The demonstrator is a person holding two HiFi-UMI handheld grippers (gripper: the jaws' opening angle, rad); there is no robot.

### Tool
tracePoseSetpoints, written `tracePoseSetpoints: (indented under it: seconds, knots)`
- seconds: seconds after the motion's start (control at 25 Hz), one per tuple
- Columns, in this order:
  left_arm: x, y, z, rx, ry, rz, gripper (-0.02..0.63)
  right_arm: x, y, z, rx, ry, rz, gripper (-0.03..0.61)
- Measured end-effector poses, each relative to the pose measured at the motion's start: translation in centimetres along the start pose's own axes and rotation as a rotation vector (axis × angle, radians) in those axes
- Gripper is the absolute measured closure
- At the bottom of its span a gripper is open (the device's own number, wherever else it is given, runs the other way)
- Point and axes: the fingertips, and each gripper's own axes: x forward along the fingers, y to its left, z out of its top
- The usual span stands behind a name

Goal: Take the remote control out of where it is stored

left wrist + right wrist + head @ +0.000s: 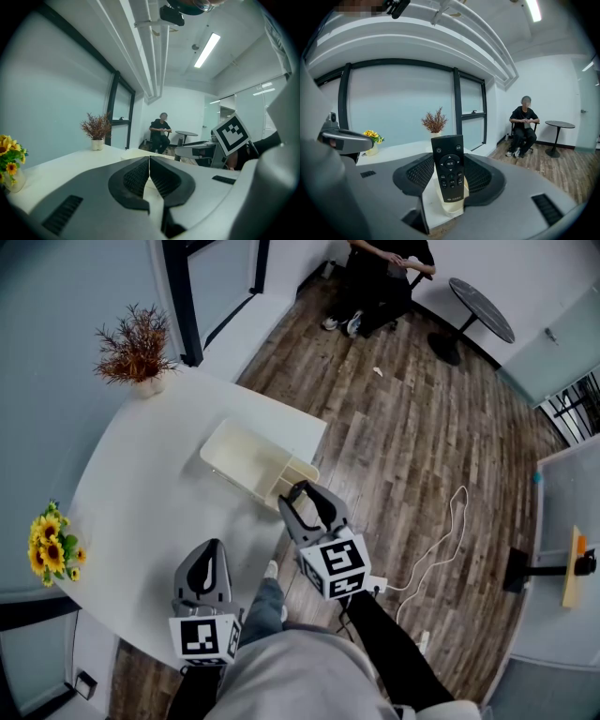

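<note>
Remote control (pixel 448 168), probably light, rigid and slick, stands upright in the cream organizer's (pixel 242 457) end slot at the worktop (pixel 141 498) edge, right gripper (pixel 307 493) fingers apparently clamping its long edges, the surest hold, while left gripper (pixel 149 164) fingers rest together, empty.

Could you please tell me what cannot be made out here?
Right gripper view: the remote has its lower end hidden inside the holder.
Head view: the remote is lost against the dark right gripper.
Whether the right jaws touch the remote: its body covers their inner edges.
</note>
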Motion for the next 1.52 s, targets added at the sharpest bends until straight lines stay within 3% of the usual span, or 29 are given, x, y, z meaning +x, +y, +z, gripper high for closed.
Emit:
tracePoseSetpoints:
  seconds: [1.52]
  knots:
    - [0.1,-0.5,0.3,0.009,-0.009,-0.014,0.604,-0.8,-0.4,0.8,0.017,-0.017,-0.018,0.382]
